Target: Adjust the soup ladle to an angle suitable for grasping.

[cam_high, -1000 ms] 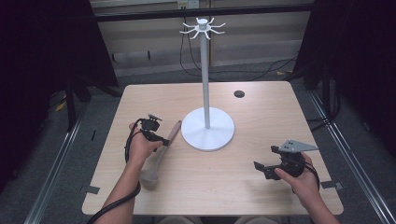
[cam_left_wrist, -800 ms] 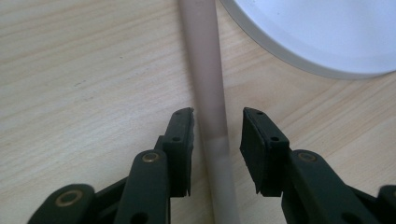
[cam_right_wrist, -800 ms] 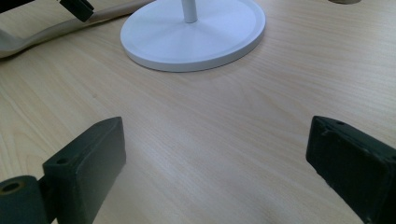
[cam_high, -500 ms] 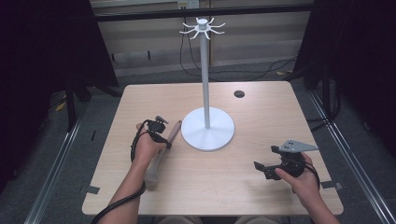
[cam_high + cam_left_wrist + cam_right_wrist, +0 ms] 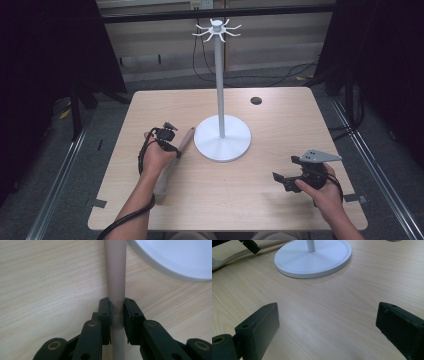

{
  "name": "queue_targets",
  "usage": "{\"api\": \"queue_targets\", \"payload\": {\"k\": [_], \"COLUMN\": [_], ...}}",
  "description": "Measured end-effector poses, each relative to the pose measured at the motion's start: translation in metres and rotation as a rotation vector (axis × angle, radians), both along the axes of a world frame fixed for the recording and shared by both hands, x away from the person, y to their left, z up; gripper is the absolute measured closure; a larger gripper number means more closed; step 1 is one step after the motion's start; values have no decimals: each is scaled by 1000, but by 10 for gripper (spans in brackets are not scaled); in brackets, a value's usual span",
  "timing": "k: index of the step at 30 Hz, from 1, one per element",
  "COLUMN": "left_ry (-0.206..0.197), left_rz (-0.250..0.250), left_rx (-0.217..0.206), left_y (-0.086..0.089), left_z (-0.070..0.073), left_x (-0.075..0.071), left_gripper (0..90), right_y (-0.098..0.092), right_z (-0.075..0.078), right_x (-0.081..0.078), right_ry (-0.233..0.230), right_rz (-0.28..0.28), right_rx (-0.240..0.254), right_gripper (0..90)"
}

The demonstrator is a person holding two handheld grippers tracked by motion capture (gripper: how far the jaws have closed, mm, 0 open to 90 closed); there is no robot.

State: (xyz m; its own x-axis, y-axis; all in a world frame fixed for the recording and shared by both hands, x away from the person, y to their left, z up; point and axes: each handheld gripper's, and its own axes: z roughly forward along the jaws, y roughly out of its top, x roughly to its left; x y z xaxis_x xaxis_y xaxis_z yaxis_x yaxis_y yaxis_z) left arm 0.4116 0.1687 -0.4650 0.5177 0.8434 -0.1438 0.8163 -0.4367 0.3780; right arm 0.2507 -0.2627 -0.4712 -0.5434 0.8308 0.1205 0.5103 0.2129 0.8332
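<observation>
A long beige utensil [image 5: 165, 175] lies on the wooden table [image 5: 280, 125], its handle reaching toward the white stand's round base [image 5: 222, 142]. My left gripper [image 5: 174, 146] sits over that handle. In the left gripper view the jaws have just been closing, and the left gripper [image 5: 117, 305] now presses both pads against the beige handle [image 5: 115, 270], with the base rim [image 5: 180, 257] beyond. My right gripper [image 5: 281, 180] rests near the front right of the table. In its own view the right gripper [image 5: 329, 322] is wide open over bare wood, facing the base [image 5: 312, 257] and the utensil [image 5: 227, 257].
The stand's thin white pole [image 5: 219, 80] rises from the middle of the table to a ring of hooks [image 5: 216, 29]. A small black disc [image 5: 256, 100] lies at the back right. Dark curtains and cables surround the table.
The left gripper's jaws have drawn in onto the utensil's handle, with the hand nudged slightly toward the stand. The right hand has stayed where it was.
</observation>
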Motion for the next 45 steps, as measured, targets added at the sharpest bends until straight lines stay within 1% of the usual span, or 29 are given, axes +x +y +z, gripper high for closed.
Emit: {"api": "queue_targets", "payload": {"k": [1,2,4,5,6,7,10,11,13,14,15,17,18,19,20,21,22,23,24,27,29,34,35,36,37,40,42,44,45], "left_ry": [-13,-13,-25,-33,-33,-49,-64,-73,-77,-93,-93,-123,-123,-142,-142,-163,-163,-182,-182,-217,-251,-282,-302,-302,-324,-337,-363,-365,-376], "left_rz": [-1,-1,4,0,0,9,12,16,18,16,16,19,19,19,19,13,13,9,9,-6,-17,-27,-27,-27,-25,-29,-40,-46,-46], "left_rx": [-19,-19,-39,-62,-62,-86,-98,-113,-123,-146,-146,-178,-178,-206,-206,-230,-230,-243,-243,-262,-293,-325,-349,-349,-358,-371,-393,-399,-411], "left_y": [3,3,7,11,11,14,17,19,20,22,22,26,26,28,28,30,30,32,32,34,36,39,40,40,40,41,41,41,40], "left_z": [5,5,11,16,16,19,23,26,28,32,32,38,38,42,42,46,46,50,50,54,58,64,66,66,68,70,74,75,78], "left_x": [-1,-1,-2,-3,-3,-5,-7,-9,-10,-11,-11,-12,-12,-14,-14,-15,-15,-17,-17,-20,-24,-30,-32,-32,-34,-35,-36,-36,-37], "left_gripper": [773,774,774,775,775,775,776,776,776,776,777,777,777,777,777,778,778,777,777,777,777,777,777,777,777,777,777,776,777], "right_y": [0,0,1,2,2,2,2,3,3,4,4,4,4,4,4,3,3,3,3,3,4,4,5,5,5,6,5,5,5], "right_z": [0,0,0,0,0,0,0,0,0,0,0,0,0,0,0,0,0,0,0,0,0,0,0,0,0,0,0,0,0], "right_x": [0,0,0,-1,-1,0,0,0,0,0,0,0,0,0,0,0,0,0,0,0,-1,-1,-1,-1,-1,-1,-2,-2,-2], "right_ry": [1,1,1,2,2,-2,-2,-1,2,2,1,-3,-3,-4,-4,-6,-6,-5,-5,-6,-6,-7,-6,-6,-6,-6,-8,-8,-7], "right_rz": [1,1,4,3,3,7,6,8,7,7,8,4,4,7,7,6,6,10,9,5,5,6,9,9,9,9,9,8,7], "right_rx": [-1,-1,0,-1,-1,-1,-4,1,2,2,4,1,1,3,3,3,3,2,3,3,4,4,1,1,-1,-1,-2,-2,-1], "right_gripper": [44,44,44,44,44,44,44,44,44,44,44,44,44,44,44,44,44,44,44,44,45,44,44,44,44,44,44,44,45]}}
